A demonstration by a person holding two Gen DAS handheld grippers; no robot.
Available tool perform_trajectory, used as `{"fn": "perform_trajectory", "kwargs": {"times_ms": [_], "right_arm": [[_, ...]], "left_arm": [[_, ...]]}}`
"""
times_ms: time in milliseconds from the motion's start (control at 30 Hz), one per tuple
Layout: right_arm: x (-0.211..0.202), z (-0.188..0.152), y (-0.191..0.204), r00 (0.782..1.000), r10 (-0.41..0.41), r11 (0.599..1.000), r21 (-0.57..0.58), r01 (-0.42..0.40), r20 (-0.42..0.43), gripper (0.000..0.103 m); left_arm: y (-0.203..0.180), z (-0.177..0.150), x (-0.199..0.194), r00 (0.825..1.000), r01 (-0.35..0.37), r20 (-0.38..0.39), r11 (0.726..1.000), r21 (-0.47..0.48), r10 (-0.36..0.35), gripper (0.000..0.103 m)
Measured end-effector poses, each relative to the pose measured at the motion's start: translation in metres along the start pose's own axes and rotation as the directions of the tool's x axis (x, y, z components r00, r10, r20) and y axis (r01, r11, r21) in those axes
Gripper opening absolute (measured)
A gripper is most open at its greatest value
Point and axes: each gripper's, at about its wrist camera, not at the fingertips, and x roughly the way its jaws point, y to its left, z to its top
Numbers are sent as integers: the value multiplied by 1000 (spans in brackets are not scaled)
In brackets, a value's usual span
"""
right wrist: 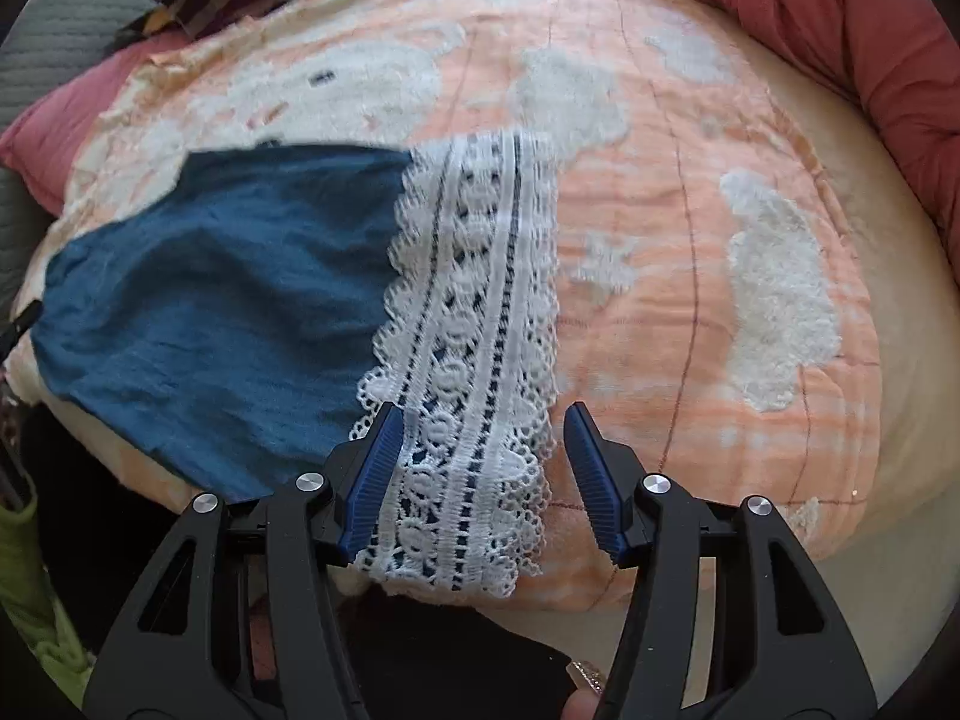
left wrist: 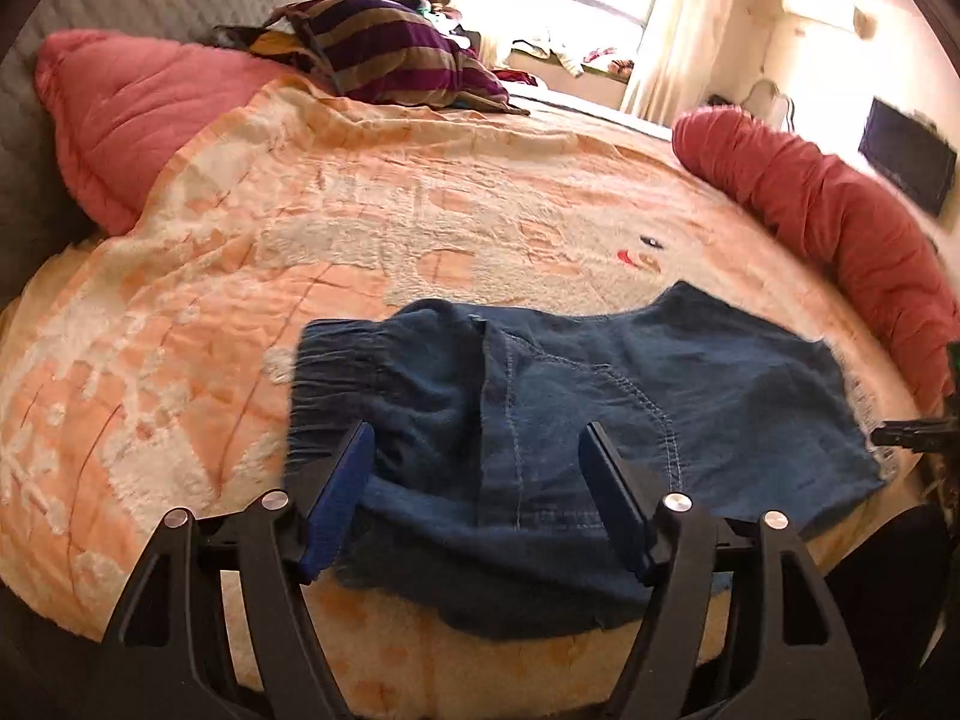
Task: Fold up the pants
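Note:
Blue denim pants (left wrist: 570,396) lie flat on the orange and white blanket (left wrist: 240,276), folded lengthwise, elastic waistband to the left. My left gripper (left wrist: 477,435) is open, its fingers astride the waist end just above the cloth, holding nothing. In the right wrist view the pants' leg (right wrist: 210,300) ends in a wide white lace hem (right wrist: 474,360). My right gripper (right wrist: 480,414) is open, its fingers on either side of the lace hem at the bed's near edge, holding nothing. The right gripper's tip (left wrist: 900,437) shows at the left view's right edge.
A pink pillow (left wrist: 138,114) and a striped purple cushion (left wrist: 390,54) lie at the bed's far left. A red bolster (left wrist: 840,222) runs along the right side, also in the right wrist view (right wrist: 840,30). The bed's edge is just below both grippers.

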Motion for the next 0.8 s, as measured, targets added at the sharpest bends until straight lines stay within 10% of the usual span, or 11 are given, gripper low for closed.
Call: {"fn": "perform_trajectory", "kwargs": {"times_ms": [67, 367, 467, 533, 800], "right_arm": [[1, 0, 2, 1000, -7, 1000, -9, 7, -6, 49], [5, 3, 7, 998, -61, 997, -38, 60, -33, 50], [-5, 2, 11, 998, -69, 996, -60, 69, 13, 57], [-22, 7, 11, 993, -50, 996, -65, 57, 104, 62], [-39, 95, -7, 961, 91, 994, 39, -104, 261, 64]], "left_arm": [[-1, 1, 6, 997, -77, 6, 997, 30, 77, 3], [23, -3, 8, 990, -142, 12, 990, 23, 142, 4], [16, 2, -7, 993, -110, 41, 994, 14, 109, 18], [4, 10, -24, 990, -106, 94, 994, 29, 102, 57], [-79, 73, -14, 984, 134, 92, 979, 155, -149, 69]]}}
